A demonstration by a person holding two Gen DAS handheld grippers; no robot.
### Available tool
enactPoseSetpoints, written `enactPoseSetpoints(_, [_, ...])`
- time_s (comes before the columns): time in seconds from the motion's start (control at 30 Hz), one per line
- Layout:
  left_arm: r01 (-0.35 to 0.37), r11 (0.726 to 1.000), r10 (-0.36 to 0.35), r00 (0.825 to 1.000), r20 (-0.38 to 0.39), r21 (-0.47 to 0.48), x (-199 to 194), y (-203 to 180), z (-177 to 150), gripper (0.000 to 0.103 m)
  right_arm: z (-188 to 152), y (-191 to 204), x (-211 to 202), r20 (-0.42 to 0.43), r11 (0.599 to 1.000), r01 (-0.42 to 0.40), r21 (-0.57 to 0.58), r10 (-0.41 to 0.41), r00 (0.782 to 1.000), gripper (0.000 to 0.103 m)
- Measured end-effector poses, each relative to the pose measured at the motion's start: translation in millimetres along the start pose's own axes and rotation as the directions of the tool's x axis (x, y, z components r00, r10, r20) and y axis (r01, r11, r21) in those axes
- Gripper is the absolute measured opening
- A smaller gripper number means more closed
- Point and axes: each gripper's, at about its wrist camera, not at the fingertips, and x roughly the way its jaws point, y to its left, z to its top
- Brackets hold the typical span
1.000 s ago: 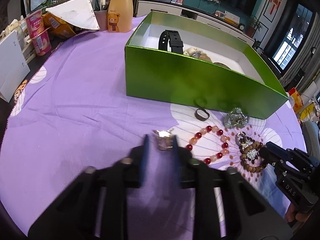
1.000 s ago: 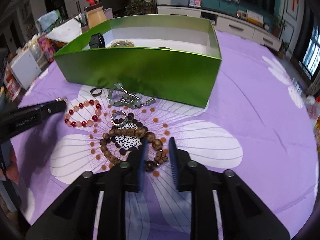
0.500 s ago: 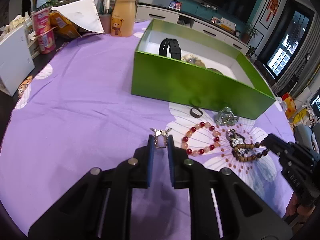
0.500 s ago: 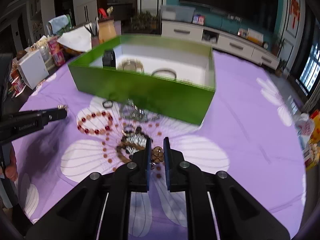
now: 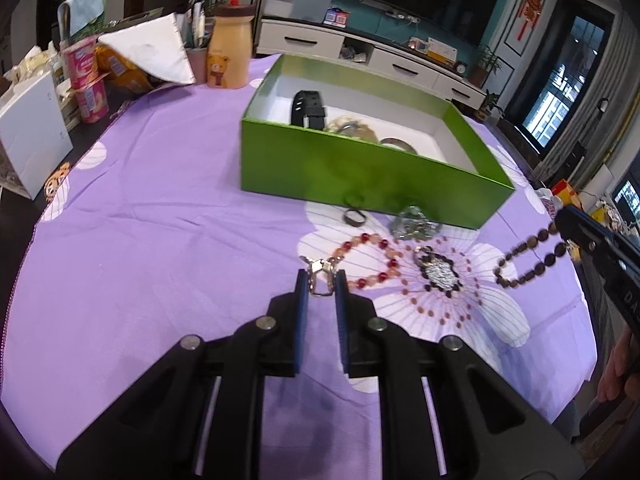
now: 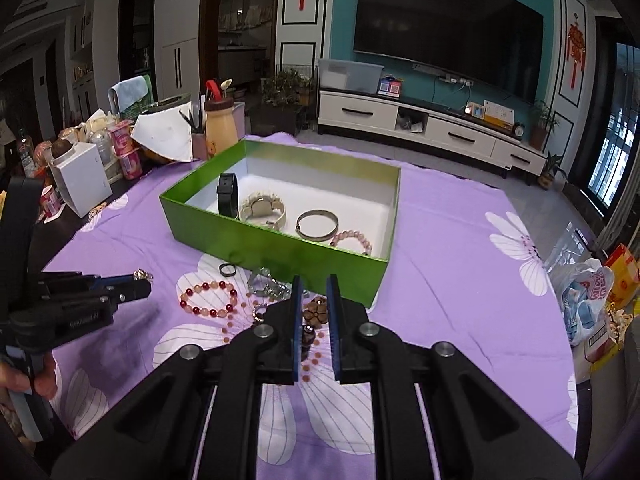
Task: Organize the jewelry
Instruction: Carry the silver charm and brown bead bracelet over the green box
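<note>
The left gripper [image 5: 319, 280] has its fingers pinched on a small silver clasp piece [image 5: 320, 276], held clear of the purple tabletop [image 5: 160, 248]; the right gripper [image 6: 313, 312] has just been closing and now nips a brown wooden bead bracelet [image 5: 528, 260] between its fingers, the carved bead [image 6: 316, 310] caught at the tips and the rest of the loop hanging free in the air, as the left wrist view shows.

The green box [image 6: 280, 252] stands open just beyond both grippers and already holds a black strap [image 6: 226, 199], a pale watch [image 6: 262, 210], a metal bangle [image 6: 317, 224] and a pink bead bracelet [image 6: 352, 240]; left on the cloth near its front wall are a dark ring [image 5: 355, 217], a greenish chain heap [image 5: 414, 226], a red-and-peach bead bracelet [image 6: 208, 299] and a sparkly piece [image 5: 436, 270].

Everything here looks light; the bead loops are limp and likely to swing and drape, so a hold on one bead or the cord beside it seems best, with the loop lowered into the box rather than dropped; round polished beads may slip from flat pads; the clasp piece is tiny, stiff and probably slick, so a grip across its flat body should hold it more surely than one on its thin wire loop.
</note>
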Motion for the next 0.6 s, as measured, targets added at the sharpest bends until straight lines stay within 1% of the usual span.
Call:
enactPoseSetpoints(0.33, [0.018,1.000,-0.019,0.999,0.026,0.021,-13,-9,-1,0.013,3,3,-9,0.000,1.000,0.007,-0.009,-0.007,1.000,0.011])
enactPoseSetpoints(0.6, [0.016,1.000,-0.018,0.997,0.079,0.018,-29,-3,13,0.013,12,11,-11,0.013,0.999,0.007,-0.031,-0.006,1.000,0.011])
